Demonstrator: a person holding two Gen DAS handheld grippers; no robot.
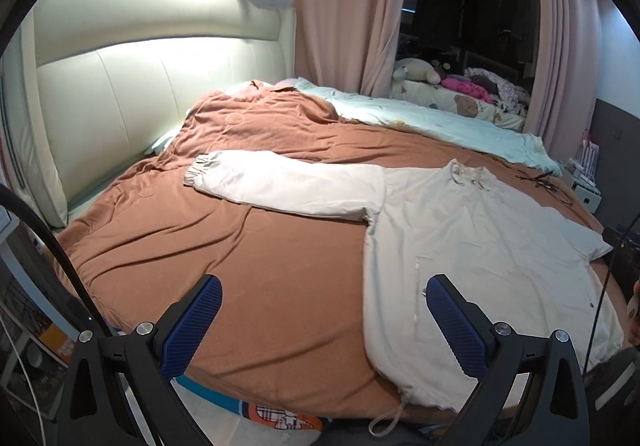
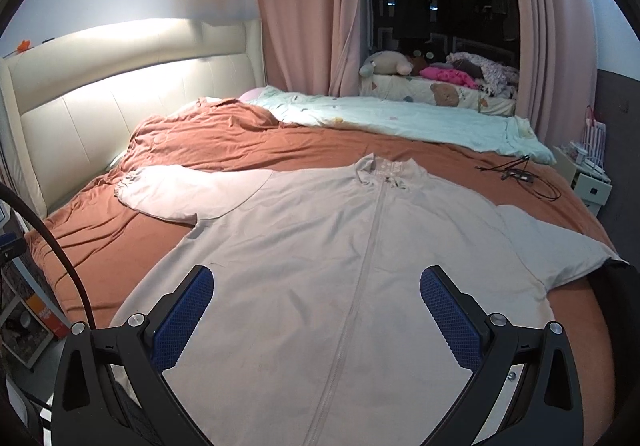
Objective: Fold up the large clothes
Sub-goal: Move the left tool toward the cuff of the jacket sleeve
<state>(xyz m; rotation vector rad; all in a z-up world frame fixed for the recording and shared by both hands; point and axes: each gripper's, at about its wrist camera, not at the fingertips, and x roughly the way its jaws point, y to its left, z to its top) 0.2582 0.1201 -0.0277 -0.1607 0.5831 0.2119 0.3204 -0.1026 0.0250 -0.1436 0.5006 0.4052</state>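
Jacket (image 1: 480, 246), cream-coloured and zipped, lies spread flat, front up, on the rust-brown bedspread (image 1: 240, 266). In the left wrist view its body sits on the side of the bedspread away from the headboard (image 1: 140, 94), and one long sleeve (image 1: 288, 182) stretches across the bedspread toward that headboard, ending in an elastic cuff. A drawstring loop (image 1: 386, 420) hangs from the hem at the near edge of the bed. The left gripper (image 1: 324, 322) hovers above the near edge with its blue-padded fingers (image 1: 192, 322) spread wide and nothing between them; one pad is over bare bedspread, the other over the jacket's side.

From the right wrist view, the jacket fills the middle, collar (image 2: 384, 168) pointing away from the camera and the zipper (image 2: 360, 278) running straight down the front. The other sleeve reaches the bed edge farthest from the headboard (image 2: 120, 102) and seems to drop over it, though its end is out of sight. The right gripper (image 2: 316, 314) hangs over the lower front, fingers (image 2: 452, 314) apart and empty, one on each side of the zipper. A pale blue quilt (image 2: 400, 122) lies beyond the collar, and a dark cable (image 2: 516, 174) rests on the bedspread near it.
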